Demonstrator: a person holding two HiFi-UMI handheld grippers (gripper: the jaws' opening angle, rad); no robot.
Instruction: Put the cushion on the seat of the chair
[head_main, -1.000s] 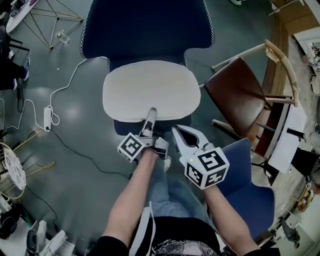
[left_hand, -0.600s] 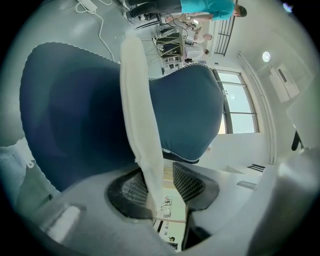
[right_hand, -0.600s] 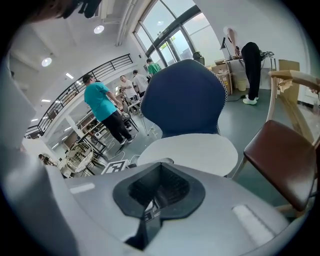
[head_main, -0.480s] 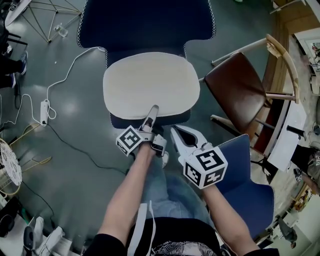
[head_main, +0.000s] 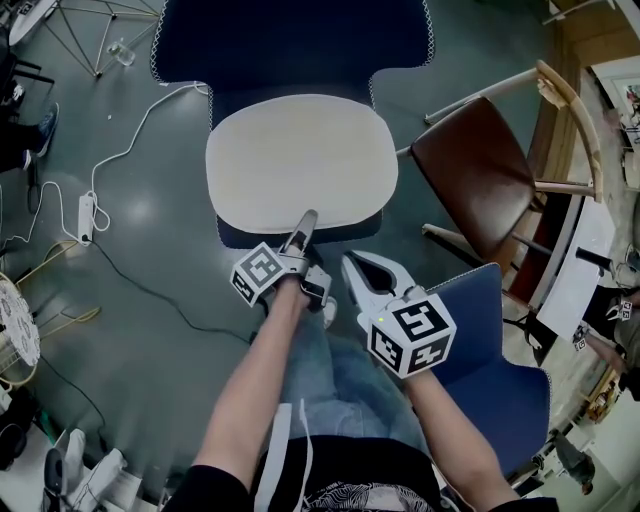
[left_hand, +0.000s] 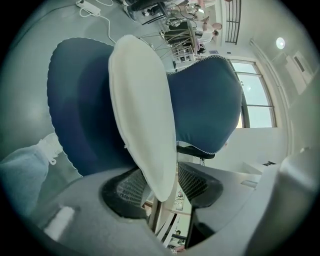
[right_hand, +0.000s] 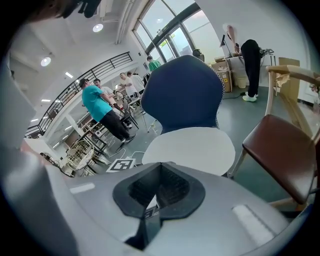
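A cream cushion (head_main: 300, 160) lies flat on the seat of the dark blue chair (head_main: 290, 45), in front of its tall backrest. My left gripper (head_main: 308, 217) reaches to the cushion's near edge. In the left gripper view that cushion (left_hand: 145, 110) edge lies between the jaws of the left gripper (left_hand: 162, 187). They are opening, and a gap shows beside the fabric. My right gripper (head_main: 350, 262) hovers just short of the chair, shut and empty. Past the right gripper (right_hand: 159, 187) the cushion (right_hand: 192, 147) and the blue chair (right_hand: 182, 92) show.
A brown wooden chair (head_main: 480, 180) stands close to the right of the blue one. Another blue seat (head_main: 490, 370) is at my right side. A power strip with a white cable (head_main: 85, 215) lies on the floor at left. Several people (right_hand: 100, 107) stand far behind.
The left gripper has stayed at the cushion's near edge while the whole view drifted slightly. The cushion rests on the seat as before. The right gripper has barely shifted.
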